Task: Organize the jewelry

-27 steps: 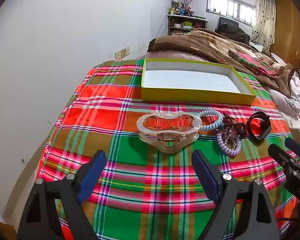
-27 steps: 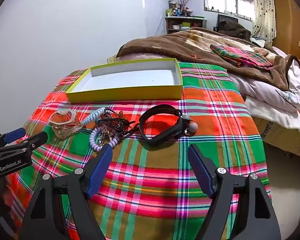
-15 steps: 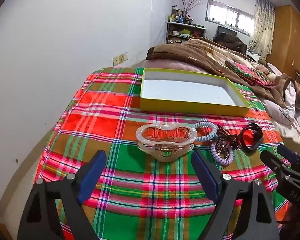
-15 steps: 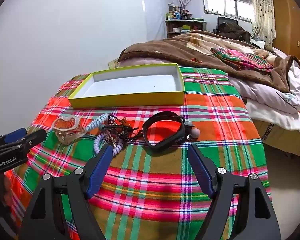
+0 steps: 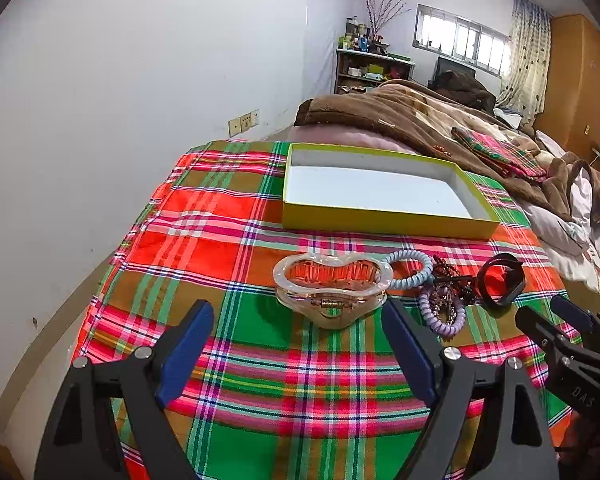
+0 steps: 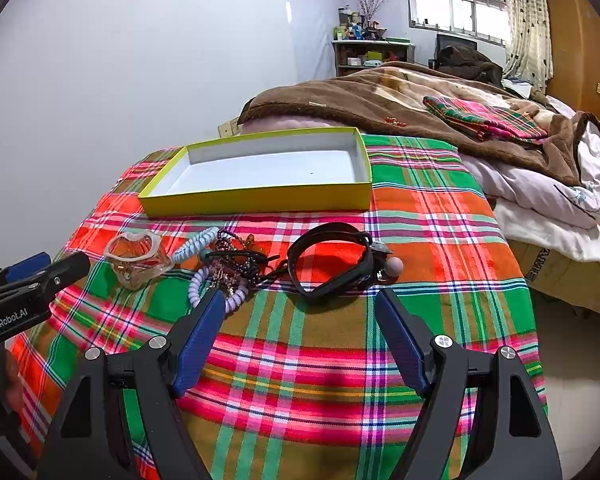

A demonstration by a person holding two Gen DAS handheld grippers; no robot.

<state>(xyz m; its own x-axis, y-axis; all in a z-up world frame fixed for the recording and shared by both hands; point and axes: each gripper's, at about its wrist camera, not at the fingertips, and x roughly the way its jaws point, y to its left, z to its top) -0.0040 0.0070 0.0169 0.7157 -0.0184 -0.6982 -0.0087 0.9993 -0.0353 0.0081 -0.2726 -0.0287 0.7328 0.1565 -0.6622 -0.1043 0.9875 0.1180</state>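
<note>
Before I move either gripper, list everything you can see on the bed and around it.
box: 1, yellow outside, white inside, nothing in it, far side of cloth
plaid cloth: 1, red-green, covers the bed end
hair claw: 1, clear amber, leftmost of the pile
coil ties: 2, pale blue and lilac, beside the claw
bead tangle: 1 heap, dark, mid pile
black band: 1, right end of the pile
brown blanket: 1, behind the box
left gripper: open, before the claw
right gripper: open, before the band
</note>
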